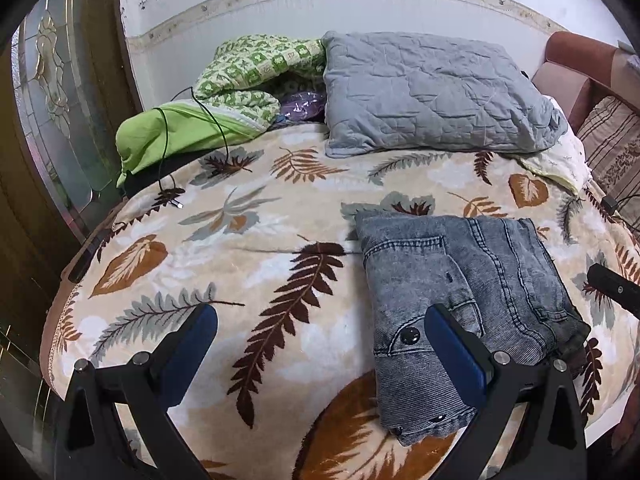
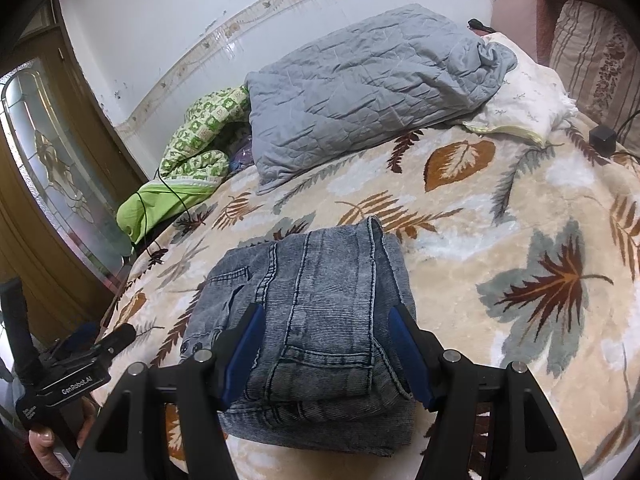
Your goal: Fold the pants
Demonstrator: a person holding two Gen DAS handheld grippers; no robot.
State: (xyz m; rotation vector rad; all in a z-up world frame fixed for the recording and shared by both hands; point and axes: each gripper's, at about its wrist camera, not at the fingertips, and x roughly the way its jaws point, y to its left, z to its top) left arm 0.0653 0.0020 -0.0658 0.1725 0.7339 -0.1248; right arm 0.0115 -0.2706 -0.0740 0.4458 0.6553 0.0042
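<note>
The faded blue jeans [image 1: 460,280] lie folded in a compact rectangular stack on the leaf-patterned blanket [image 1: 260,260]. My left gripper [image 1: 320,344] is open and empty, hovering over the blanket just left of the jeans, its right finger above their near-left corner. In the right wrist view the jeans [image 2: 320,300] lie directly in front of my right gripper [image 2: 326,352]. It is open, with its blue-padded fingers spread on either side of the near end of the stack, holding nothing. The left gripper [image 2: 100,340] shows at the lower left there.
A grey quilted blanket [image 1: 432,92] lies at the bed's far side, with green patterned bedding [image 1: 240,76] and a black cable [image 1: 168,160] to its left. A wooden door with glass [image 1: 60,100] stands on the left. A striped cushion [image 2: 596,52] and a small black cube [image 2: 602,138] are on the right.
</note>
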